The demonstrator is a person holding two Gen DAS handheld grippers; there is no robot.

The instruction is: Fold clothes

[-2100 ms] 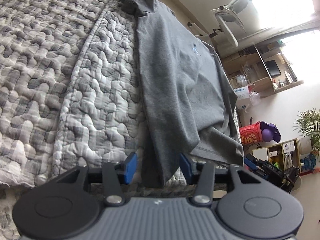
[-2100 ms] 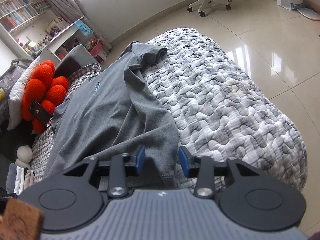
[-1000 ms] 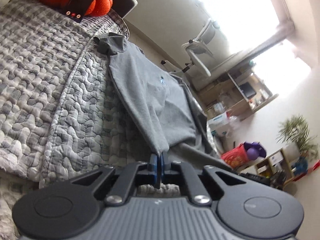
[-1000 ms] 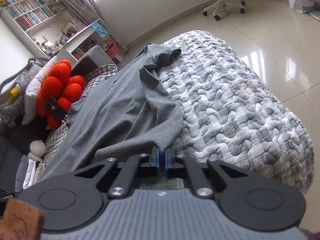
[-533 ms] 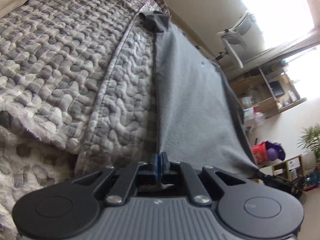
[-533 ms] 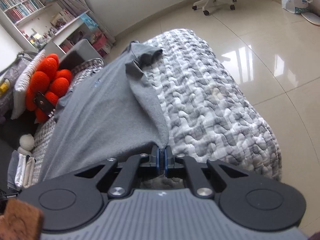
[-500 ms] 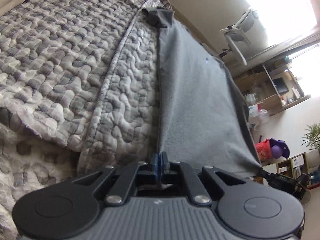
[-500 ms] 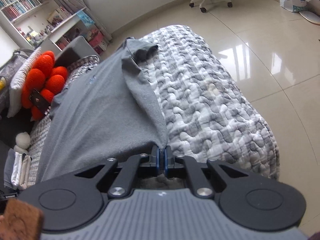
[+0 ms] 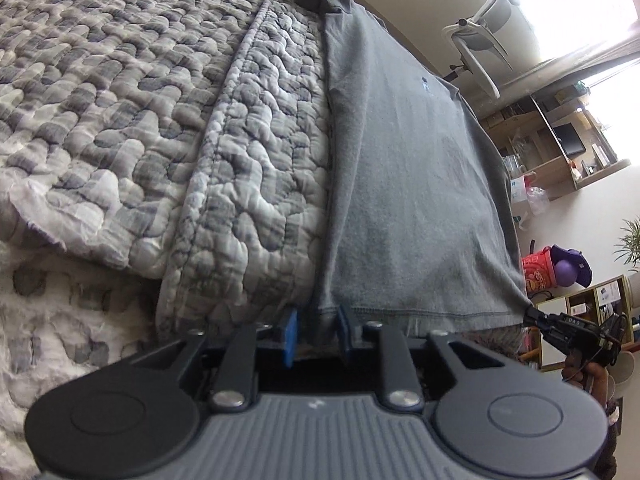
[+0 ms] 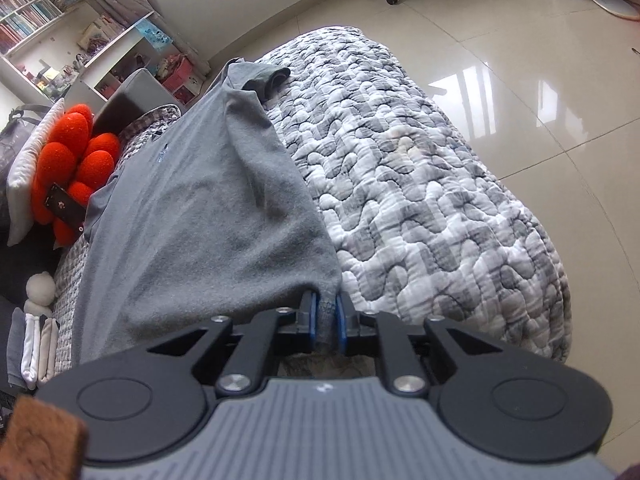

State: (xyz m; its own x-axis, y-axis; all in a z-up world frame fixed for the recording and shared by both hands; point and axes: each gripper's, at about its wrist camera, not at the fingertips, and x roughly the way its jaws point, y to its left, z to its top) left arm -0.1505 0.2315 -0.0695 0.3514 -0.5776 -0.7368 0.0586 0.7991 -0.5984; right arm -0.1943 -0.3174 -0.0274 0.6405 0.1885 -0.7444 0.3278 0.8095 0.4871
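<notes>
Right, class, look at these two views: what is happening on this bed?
A person with a gripper in each hand is folding a grey T-shirt laid flat on a quilted bedspread. The left gripper and the right gripper sit at the two corners of the hem nearest the cameras. Both have just been opening, so the cloth lies loose between the blue fingers rather than pinched. The shirt looks smoothed out, and no fold has been made yet.

Grey shirt (image 9: 408, 184), grey-white mottled quilt (image 9: 132, 120)
</notes>
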